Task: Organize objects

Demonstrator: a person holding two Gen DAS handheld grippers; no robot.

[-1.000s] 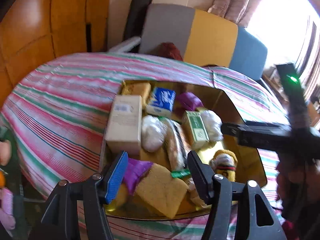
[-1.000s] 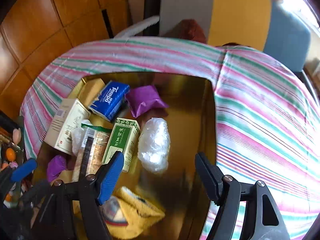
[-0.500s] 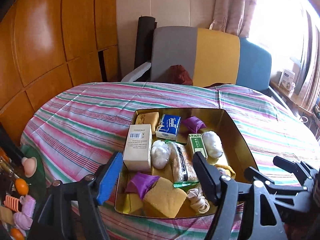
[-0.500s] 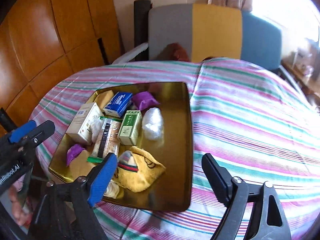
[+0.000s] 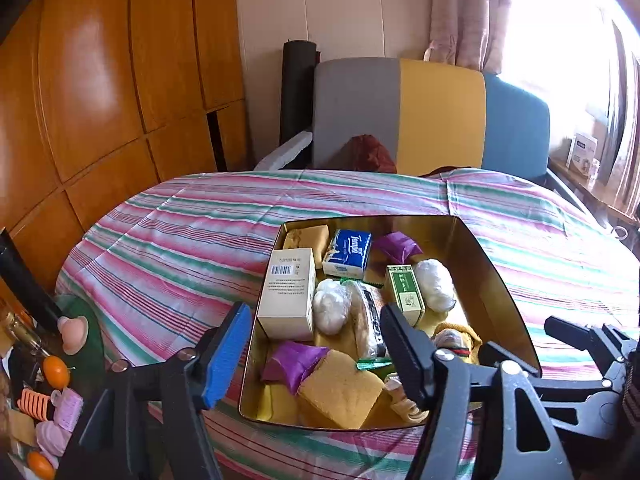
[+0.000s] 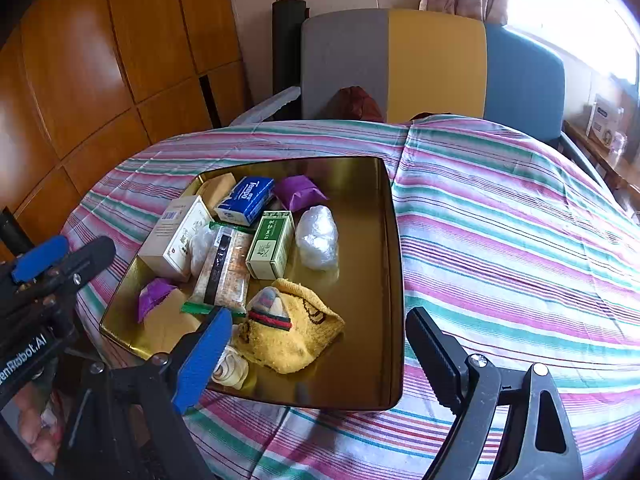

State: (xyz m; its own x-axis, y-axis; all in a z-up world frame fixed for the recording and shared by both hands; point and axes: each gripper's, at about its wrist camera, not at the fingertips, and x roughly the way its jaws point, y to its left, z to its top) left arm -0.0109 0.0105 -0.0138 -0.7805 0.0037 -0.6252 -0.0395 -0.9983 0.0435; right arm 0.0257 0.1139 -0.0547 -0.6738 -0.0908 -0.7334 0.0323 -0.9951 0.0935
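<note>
Surface (image 5: pixel 192 240): rounded top under a striped cloth, pink/green/white bands, slightly creased. Room: glossy orange wood panelling (image 5: pixel 100 80) on the left, cream wall behind, a chair (image 6: pixel 432 64) with grey, yellow and blue back panels at the far edge, curtain (image 5: pixel 464 12) and a blown-out window on the right. Small clutter of orange and pink items (image 5: pixel 52 384) off the surface's left edge.

Gold tray (image 6: pixel 360 360): shiny metal, rounded-rectangle, reflective walls, sits on the cloth toward the near-left. All task items are inside it: cream carton (image 5: pixel 286 292) with barcode on the left, blue tissue pack (image 6: pixel 246 198) at the back, purple crinkled wrapper (image 6: pixel 298 190) beside it, green box (image 6: pixel 270 242) mid-tray, white plastic-wrapped lump (image 6: pixel 318 236) just right of the green box, long clear snack packet (image 6: pixel 224 268) between carton and green box, yellow knit cloth (image 6: pixel 296 336) with a red-green band near the front, yellow sponge block (image 5: pixel 340 392) and a second purple wrapper (image 5: pixel 292 360) at the front-left corner.

Left tongs (image 5: pixel 316 352): angled down over the near-left tray edge, jaws just narrowed a bit, still wide apart, nothing gripped. Right tongs (image 6: pixel 316 352): angled down over the tray's near edge, jaws wide, empty, clear of the items.
</note>
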